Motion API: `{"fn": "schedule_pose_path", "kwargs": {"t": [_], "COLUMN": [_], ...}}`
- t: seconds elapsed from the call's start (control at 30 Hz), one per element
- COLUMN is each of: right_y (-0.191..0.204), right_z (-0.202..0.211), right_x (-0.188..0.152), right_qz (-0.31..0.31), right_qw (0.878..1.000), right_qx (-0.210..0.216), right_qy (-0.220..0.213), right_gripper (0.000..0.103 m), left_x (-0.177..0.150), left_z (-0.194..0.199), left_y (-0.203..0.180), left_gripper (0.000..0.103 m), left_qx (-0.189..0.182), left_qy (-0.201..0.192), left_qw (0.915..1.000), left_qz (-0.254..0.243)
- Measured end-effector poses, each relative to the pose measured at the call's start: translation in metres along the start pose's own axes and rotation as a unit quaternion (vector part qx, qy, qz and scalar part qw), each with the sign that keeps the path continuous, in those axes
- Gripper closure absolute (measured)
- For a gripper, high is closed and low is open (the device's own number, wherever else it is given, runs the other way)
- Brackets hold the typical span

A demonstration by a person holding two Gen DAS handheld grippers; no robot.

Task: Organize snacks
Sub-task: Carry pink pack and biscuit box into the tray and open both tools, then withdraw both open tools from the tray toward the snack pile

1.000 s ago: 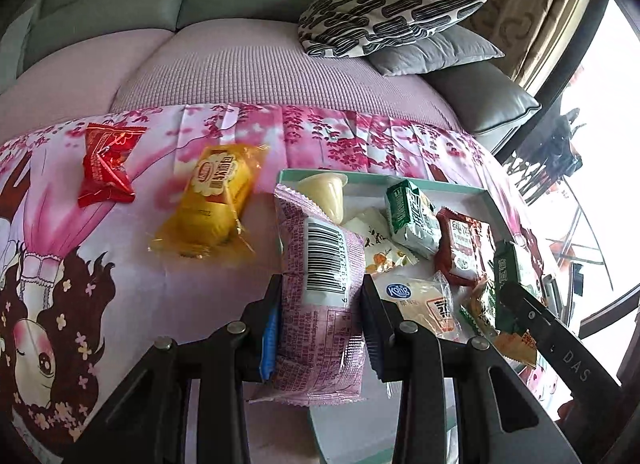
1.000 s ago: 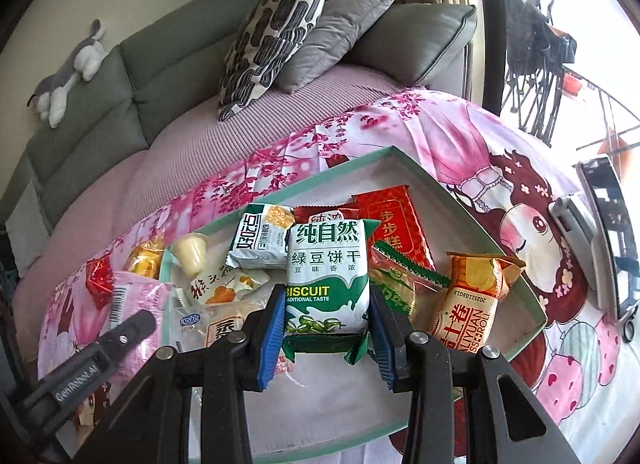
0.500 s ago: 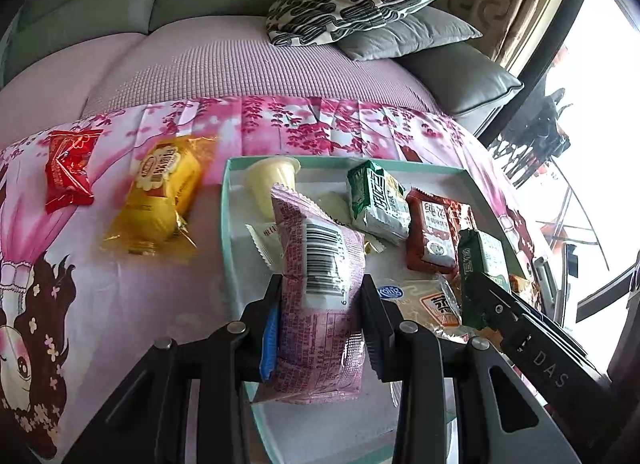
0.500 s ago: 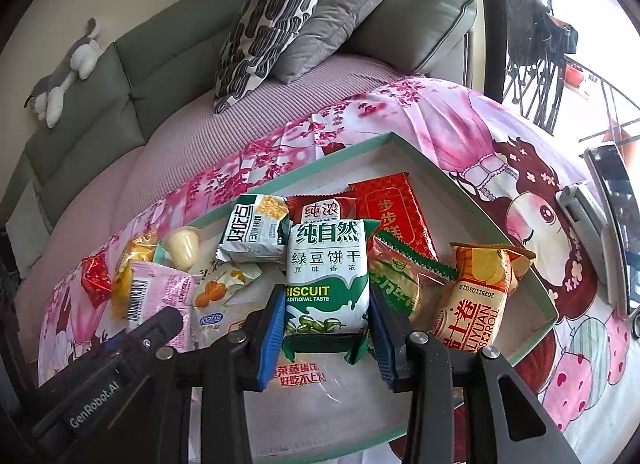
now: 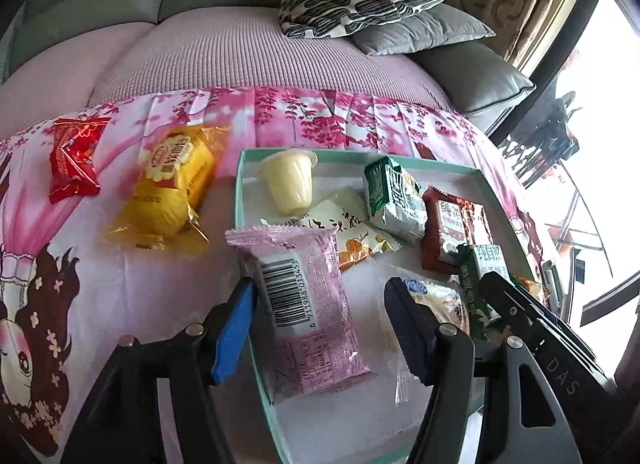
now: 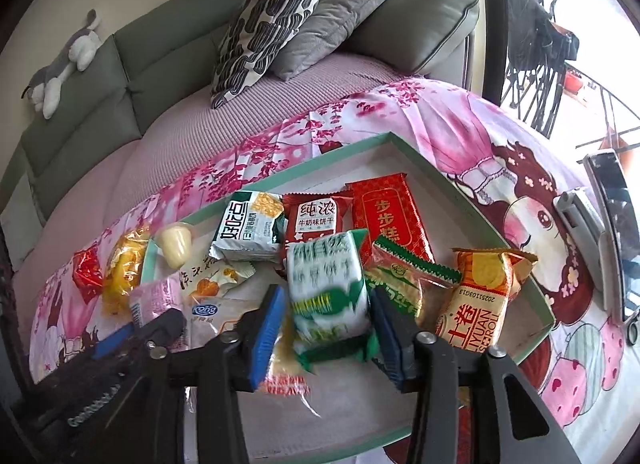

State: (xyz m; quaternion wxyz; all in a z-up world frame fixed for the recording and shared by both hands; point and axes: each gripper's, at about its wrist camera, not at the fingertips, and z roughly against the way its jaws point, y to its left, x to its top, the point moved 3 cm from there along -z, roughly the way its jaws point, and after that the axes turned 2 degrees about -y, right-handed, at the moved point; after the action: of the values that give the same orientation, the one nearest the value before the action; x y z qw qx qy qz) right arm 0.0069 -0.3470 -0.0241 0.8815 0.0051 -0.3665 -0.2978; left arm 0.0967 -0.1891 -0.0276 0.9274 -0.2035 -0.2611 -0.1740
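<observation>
A teal-rimmed tray (image 5: 239, 183) on a pink printed cloth holds several snack packets. The pink barcode packet (image 5: 308, 304) lies over the tray's left rim between the fingers of my left gripper (image 5: 320, 292). Its jaws are opening and neither pad touches the packet. In the right wrist view the green biscuit pack (image 6: 328, 276) shows blurred between the fingers of my right gripper (image 6: 327, 304). These jaws are opening too, with a gap at each pad. A yellow packet (image 5: 172, 183) and a red packet (image 5: 74, 159) lie on the cloth left of the tray (image 6: 460, 199).
In the tray are a jelly cup (image 5: 288, 179), a red flat packet (image 6: 388, 215) and an orange roll packet (image 6: 480, 296). A phone on a stand (image 6: 608, 223) sits right of the tray. Behind the cloth is a sofa with pillows (image 6: 272, 19).
Both grippers have opened. The pink packet has dropped from upright in the left jaws to lying flat over the tray rim. The green biscuit pack has come loose and blurs.
</observation>
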Motion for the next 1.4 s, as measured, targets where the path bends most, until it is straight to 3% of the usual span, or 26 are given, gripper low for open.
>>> {"fn": "schedule_pose_path", "kwargs": {"t": [0.2, 0.33, 0.4, 0.5, 0.6, 0.73, 1.13, 1.4], "right_y": [0.002, 0.005, 0.005, 0.004, 0.002, 0.003, 0.008, 0.043], "right_z": [0.004, 0.003, 0.003, 0.002, 0.003, 0.003, 0.006, 0.007], "right_x": [0.002, 0.002, 0.001, 0.001, 0.001, 0.002, 0.002, 0.001], "right_qz": [0.005, 0.015, 0.015, 0.016, 0.012, 0.015, 0.021, 0.032], "right_qw": [1.0, 1.0, 1.0, 1.0, 1.0, 1.0, 1.0, 0.998], "right_qx": [0.003, 0.0, 0.001, 0.0, 0.001, 0.0, -0.003, 0.038], "right_qy": [-0.002, -0.004, -0.006, -0.007, -0.012, -0.016, -0.019, -0.028], "right_gripper": [0.039, 0.021, 0.018, 0.015, 0.0, 0.0, 0.0, 0.0], "left_x": [0.004, 0.007, 0.008, 0.008, 0.007, 0.006, 0.006, 0.012], "left_z": [0.011, 0.021, 0.022, 0.021, 0.018, 0.017, 0.016, 0.03], "left_y": [0.004, 0.008, 0.011, 0.017, 0.022, 0.024, 0.023, 0.056], "left_gripper": [0.025, 0.022, 0.014, 0.013, 0.006, 0.002, 0.002, 0.002], "left_qx": [0.022, 0.052, 0.073, 0.091, 0.114, 0.15, 0.139, 0.153], "left_qy": [-0.005, -0.018, -0.027, -0.029, -0.031, -0.045, -0.039, -0.04], "left_qw": [0.9997, 0.9985, 0.997, 0.9954, 0.993, 0.9875, 0.9893, 0.9874], "left_qz": [0.0, -0.003, -0.006, -0.004, -0.001, -0.017, -0.02, 0.005]}}
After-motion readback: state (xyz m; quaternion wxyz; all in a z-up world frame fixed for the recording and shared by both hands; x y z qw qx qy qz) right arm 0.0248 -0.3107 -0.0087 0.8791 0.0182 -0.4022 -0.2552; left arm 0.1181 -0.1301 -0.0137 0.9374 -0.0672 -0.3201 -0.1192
